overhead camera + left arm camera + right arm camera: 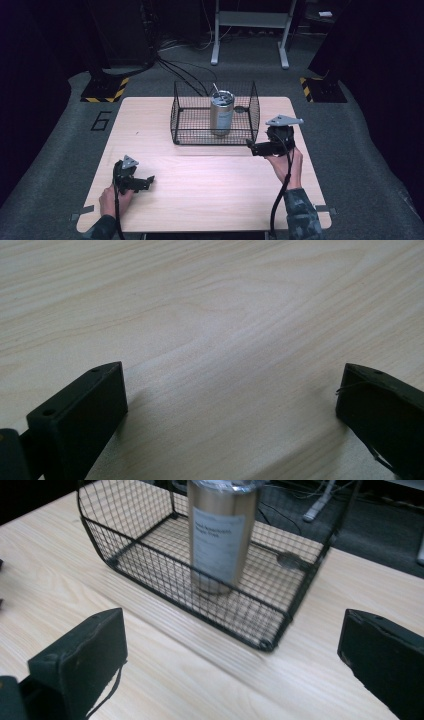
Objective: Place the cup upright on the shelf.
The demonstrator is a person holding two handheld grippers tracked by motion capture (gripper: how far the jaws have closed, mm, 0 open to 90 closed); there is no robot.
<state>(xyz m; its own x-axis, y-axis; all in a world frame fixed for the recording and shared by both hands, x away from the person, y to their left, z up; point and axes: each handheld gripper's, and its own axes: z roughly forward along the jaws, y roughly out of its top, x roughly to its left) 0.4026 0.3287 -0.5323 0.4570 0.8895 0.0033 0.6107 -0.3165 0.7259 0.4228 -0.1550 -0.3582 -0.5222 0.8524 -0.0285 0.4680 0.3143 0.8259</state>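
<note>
Beside the basket [252, 107], I keep the right gripper [251, 145] with fingers wide toward the tumbler [221, 113], while the left gripper [148, 181], also wide, rests on the bench [200, 190].

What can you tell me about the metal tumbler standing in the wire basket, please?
The tumbler is a tall, brushed-metal cylinder with a pale printed label on its side and a lid with a straw rising from it. It stands upright on the floor of the black wire basket, near the middle, apart from the walls. Neither tool touches it.
</note>
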